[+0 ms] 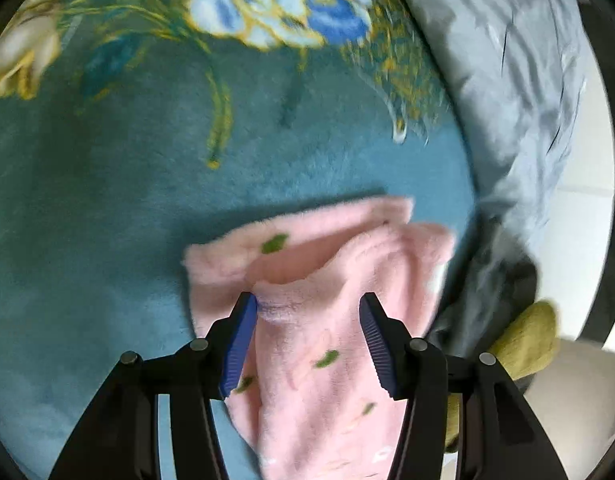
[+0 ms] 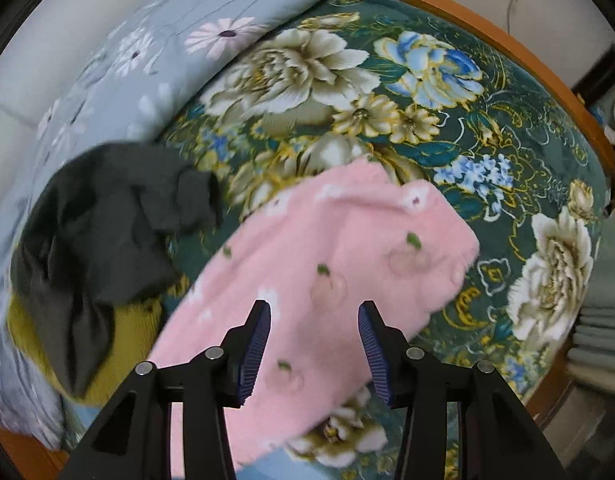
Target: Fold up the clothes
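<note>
A fluffy pink garment (image 1: 327, 264) with small green leaf prints lies folded on the teal floral blanket (image 1: 147, 180). My left gripper (image 1: 309, 308) hangs just over its folded edge, open, with pink cloth showing between the blue pads and neither pad pressing on it. In the right wrist view the same pink garment (image 2: 327, 240) stretches diagonally across the blanket (image 2: 427, 140). My right gripper (image 2: 315, 312) is above its near part, open and holding nothing.
A dark grey garment (image 2: 95, 232) lies crumpled over a mustard-yellow one (image 2: 135, 332) left of the pink piece. A blue-grey flowered quilt (image 2: 187, 20) is bunched along the far side. The wooden bed frame (image 2: 487, 28) rims the blanket, and folded grey-green cloth (image 2: 603, 312) is stacked at right.
</note>
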